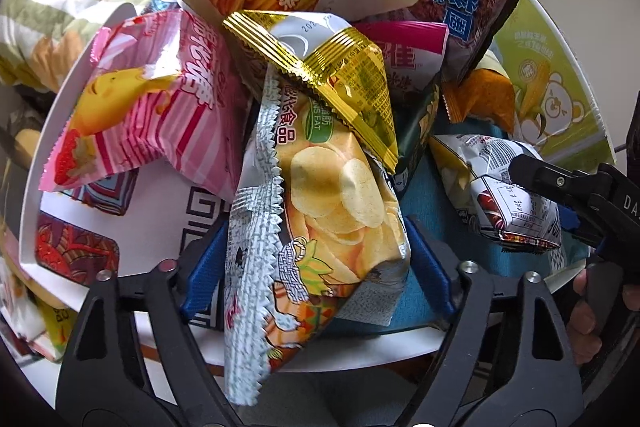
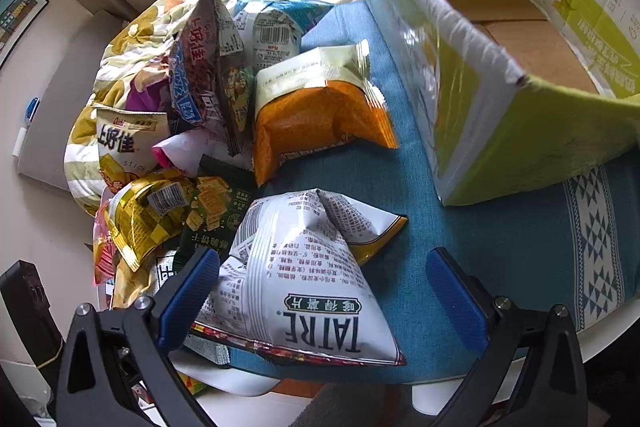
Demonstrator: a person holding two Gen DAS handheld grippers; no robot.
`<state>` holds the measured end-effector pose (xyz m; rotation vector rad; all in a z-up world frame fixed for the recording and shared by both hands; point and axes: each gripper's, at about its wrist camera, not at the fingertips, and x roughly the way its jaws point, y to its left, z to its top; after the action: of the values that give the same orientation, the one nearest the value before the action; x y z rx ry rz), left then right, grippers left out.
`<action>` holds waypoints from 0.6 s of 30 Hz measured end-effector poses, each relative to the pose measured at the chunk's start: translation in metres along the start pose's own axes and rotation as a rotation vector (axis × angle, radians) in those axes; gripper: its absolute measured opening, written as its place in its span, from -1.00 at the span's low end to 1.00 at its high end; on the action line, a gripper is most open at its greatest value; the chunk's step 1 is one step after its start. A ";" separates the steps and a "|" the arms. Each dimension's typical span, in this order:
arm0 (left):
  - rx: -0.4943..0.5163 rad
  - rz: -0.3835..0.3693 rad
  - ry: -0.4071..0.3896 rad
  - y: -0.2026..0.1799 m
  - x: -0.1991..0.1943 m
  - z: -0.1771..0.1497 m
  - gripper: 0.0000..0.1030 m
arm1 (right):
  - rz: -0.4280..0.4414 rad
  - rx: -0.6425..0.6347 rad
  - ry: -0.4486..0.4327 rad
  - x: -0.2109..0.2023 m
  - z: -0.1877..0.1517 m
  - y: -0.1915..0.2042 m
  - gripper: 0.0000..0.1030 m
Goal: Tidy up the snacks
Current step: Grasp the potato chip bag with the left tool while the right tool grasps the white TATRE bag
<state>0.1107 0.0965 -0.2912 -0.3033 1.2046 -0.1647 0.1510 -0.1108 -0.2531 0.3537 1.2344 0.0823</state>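
**Q:** Where the left gripper (image 1: 316, 259) points down into the heap, what lies between its blue pads (image 1: 204, 267)?

**A:** A potato-chip bag (image 1: 332, 195). The pads meet both its sides, so the gripper is clenched on it. A gold bag (image 1: 348, 75) overlaps its far end and a pink bag (image 1: 140, 107) lies just beside it.

**Q:** And the right gripper (image 2: 324, 267)?

**A:** It is released, jaws wide. A white TATRE bag (image 2: 304, 287) sits between them, touching one pad and apart from the other.

**Q:** What about the surface and surroundings?

**A:** A teal cloth (image 2: 480, 227) covers a white table (image 2: 600, 339). A flowered quilt (image 1: 60, 7) lies beyond the heap.

**Q:** What else is nearby?

**A:** An orange bag (image 2: 320, 119) stands just past the TATRE bag. A green carton (image 2: 560, 131), open-topped, stands on the cloth to one side, apart from the snacks.
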 end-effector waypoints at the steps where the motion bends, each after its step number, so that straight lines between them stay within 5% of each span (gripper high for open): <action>1: -0.009 -0.018 0.004 0.002 0.002 0.000 0.38 | 0.003 0.012 0.007 0.003 0.000 -0.002 1.00; 13: -0.001 -0.042 0.006 0.004 -0.010 0.004 0.21 | -0.007 0.049 0.041 0.015 -0.008 -0.013 0.99; 18: 0.006 -0.025 -0.019 0.000 -0.024 0.001 0.21 | 0.057 0.045 0.067 0.017 -0.010 -0.018 0.56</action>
<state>0.1031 0.1037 -0.2692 -0.3140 1.1812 -0.1870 0.1448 -0.1208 -0.2767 0.4282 1.2942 0.1157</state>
